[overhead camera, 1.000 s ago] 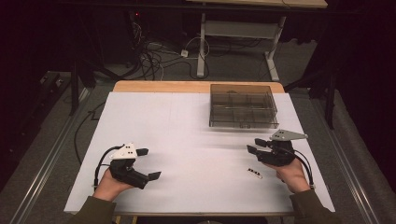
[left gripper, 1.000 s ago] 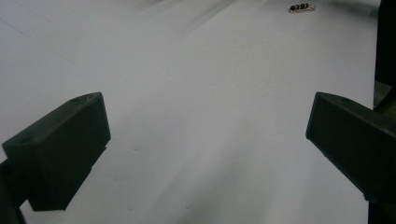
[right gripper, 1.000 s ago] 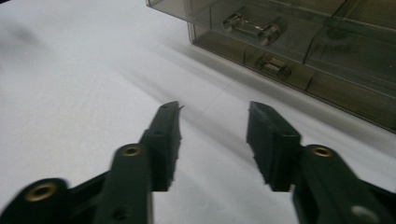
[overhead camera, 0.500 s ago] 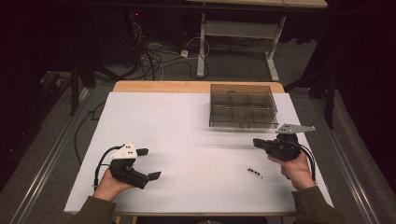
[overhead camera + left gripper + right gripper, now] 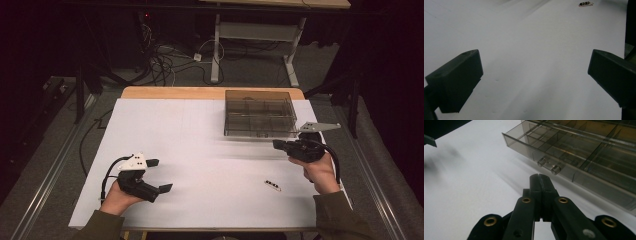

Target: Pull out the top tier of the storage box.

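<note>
Across the middle of the high view a white table point(image 5: 200, 150) is lying bare apart from two things: a smoky clear compartment box point(image 5: 259, 120) sitting at upper right and a small dark beaded piece point(image 5: 272, 185) lying flat at lower right, well apart from the box. Nothing is standing between the box and the right gripper point(image 5: 276, 145), which is hovering just below the box's near wall with its jaws pressed together on nothing. Seen from the right gripper view, the box point(image 5: 579, 147) is showing thin dividers and two clear latch tabs on its front wall. Down at lower left, the left gripper point(image 5: 160, 175) is resting with its jaws spread wide, nothing between them.
</note>
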{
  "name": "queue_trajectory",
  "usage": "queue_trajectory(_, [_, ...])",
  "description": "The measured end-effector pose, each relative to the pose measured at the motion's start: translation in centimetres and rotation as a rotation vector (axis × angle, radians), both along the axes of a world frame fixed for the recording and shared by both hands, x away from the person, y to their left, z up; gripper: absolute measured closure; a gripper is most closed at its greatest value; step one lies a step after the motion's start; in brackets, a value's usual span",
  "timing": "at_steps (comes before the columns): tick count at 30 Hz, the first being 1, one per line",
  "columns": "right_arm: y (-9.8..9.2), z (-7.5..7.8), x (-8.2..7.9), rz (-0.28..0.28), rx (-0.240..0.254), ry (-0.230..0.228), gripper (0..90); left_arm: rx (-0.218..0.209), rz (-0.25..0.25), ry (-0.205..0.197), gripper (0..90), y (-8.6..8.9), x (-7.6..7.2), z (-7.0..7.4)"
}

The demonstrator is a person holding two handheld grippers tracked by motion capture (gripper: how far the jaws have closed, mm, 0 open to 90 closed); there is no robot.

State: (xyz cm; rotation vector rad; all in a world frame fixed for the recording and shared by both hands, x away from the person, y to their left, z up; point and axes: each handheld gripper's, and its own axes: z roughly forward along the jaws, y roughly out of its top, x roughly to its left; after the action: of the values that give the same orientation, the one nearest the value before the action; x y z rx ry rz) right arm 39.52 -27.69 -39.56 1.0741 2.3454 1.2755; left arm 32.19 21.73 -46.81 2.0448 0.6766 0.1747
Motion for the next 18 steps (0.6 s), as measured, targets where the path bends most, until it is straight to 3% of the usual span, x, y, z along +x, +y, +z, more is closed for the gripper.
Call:
queue_trajectory(15, [0.6,1.4,2.9,-0.033,-0.030,-0.002,90.0,0.003,0.001,0.001,0.0,0.0,0.0,0.0])
queue_trajectory(18, [0.9,1.6,3.7,-0.048,-0.054,-0.011,90.0,0.002,0.000,0.002,0.0,0.0,0.0,-0.1])
